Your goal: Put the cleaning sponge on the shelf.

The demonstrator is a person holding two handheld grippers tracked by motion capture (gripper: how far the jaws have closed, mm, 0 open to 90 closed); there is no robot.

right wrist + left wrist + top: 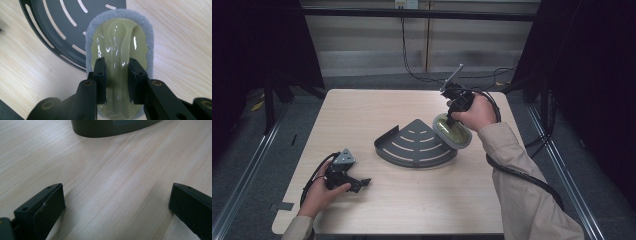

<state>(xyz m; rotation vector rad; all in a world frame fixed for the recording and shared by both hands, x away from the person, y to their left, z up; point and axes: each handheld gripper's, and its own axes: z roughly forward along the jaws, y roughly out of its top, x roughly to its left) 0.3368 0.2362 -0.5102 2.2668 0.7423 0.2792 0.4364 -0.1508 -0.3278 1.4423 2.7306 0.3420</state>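
Guessing this is a scrub job barely started: right gripper (117, 82) has its fingers clamped on the ridge of a scrub pad (120, 45), glossy yellowish plastic top with a fuzzy grey rim, held at the right edge of the dark metal corner rack (414, 145), a slotted quarter-circle. Left gripper (115, 207) sits wide open, empty, just left of the rack on the pale wood table (362, 110).

bare table (362, 107) all around; only the corner shelf (414, 145) blocks mid-table.
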